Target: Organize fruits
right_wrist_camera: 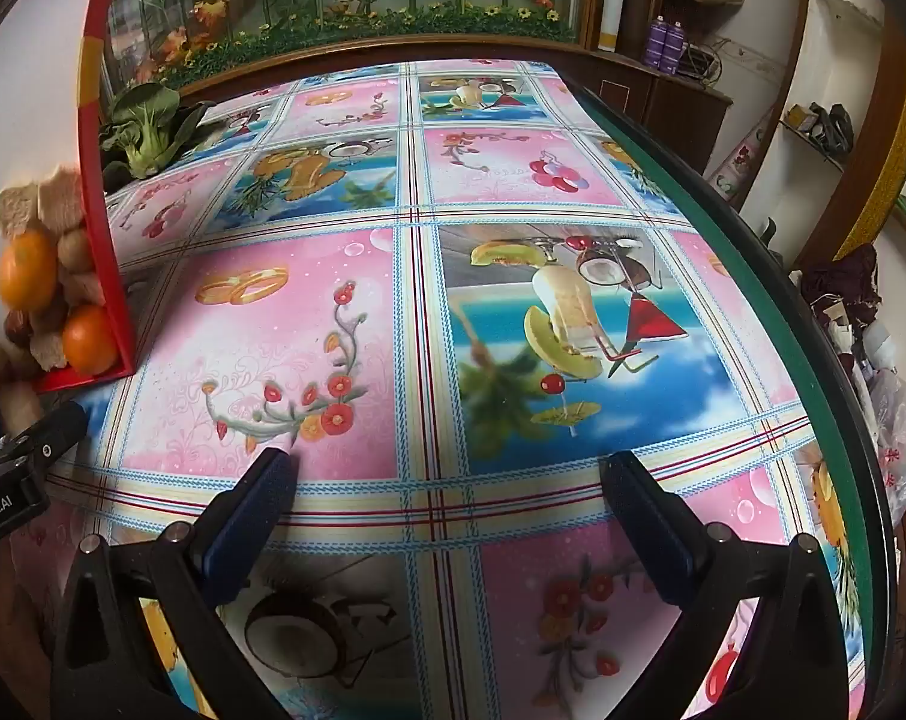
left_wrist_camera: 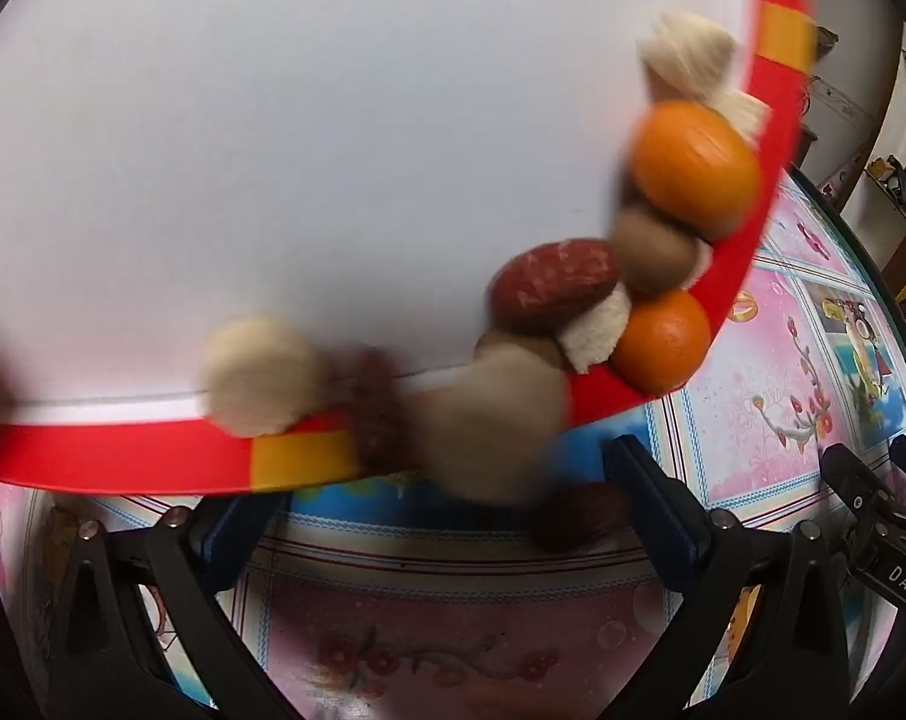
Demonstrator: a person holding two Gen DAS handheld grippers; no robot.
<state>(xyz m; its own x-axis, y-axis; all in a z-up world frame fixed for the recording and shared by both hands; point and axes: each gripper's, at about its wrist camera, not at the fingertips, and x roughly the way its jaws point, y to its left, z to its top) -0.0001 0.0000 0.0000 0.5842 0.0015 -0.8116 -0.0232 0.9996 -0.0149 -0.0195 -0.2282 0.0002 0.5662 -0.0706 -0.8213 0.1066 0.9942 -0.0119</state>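
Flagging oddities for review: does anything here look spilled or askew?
Yes. The red-rimmed tray is tilted, its pile slid against the rim: two oranges, a red date, pale lumps. Blurred pieces overlap the rim, seemingly tumbling out onto the tablecloth.

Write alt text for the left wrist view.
A tilted red-rimmed white tray spills blurred fruits over its edge: two oranges, a red date, and pale brown lumps. Below, the open left gripper hovers empty over a colourful patterned tablecloth.
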